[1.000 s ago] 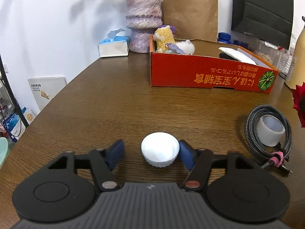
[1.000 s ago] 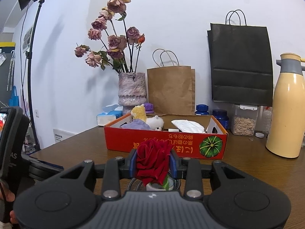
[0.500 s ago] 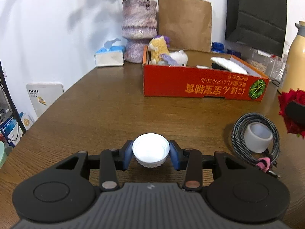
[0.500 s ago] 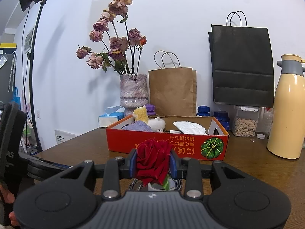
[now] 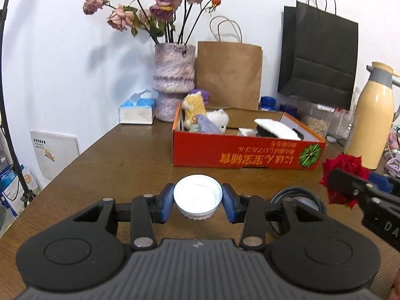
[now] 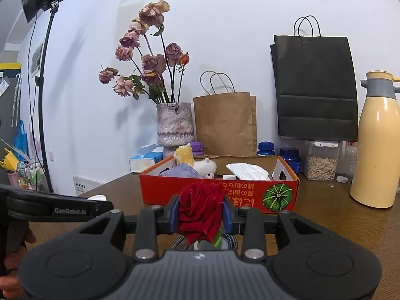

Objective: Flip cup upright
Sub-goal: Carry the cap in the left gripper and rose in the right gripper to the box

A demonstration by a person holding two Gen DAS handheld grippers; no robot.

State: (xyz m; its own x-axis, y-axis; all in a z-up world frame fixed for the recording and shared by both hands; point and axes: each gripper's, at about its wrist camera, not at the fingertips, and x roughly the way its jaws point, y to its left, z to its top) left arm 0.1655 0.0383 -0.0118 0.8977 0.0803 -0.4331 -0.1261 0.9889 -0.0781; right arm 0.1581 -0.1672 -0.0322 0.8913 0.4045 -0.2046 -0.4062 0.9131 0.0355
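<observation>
Left gripper [image 5: 197, 203] is pinching the small white ribbed plastic cup [image 5: 197, 196] by its sides, holding it just off the near part of the brown wooden table [image 5: 130, 157], flat base facing up. Jaws have only just been closing on it, so the grip's looking shallow and it might be slipping out mid-flip. Right gripper [image 6: 201, 216] is clamping a red fabric rose [image 6: 200, 210], risking a bump.

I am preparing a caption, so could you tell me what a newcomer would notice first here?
Probably the red rose clamped in the right gripper, low and central. Next, the small white cup pinched in the left gripper, with the red box on the table behind.
</observation>
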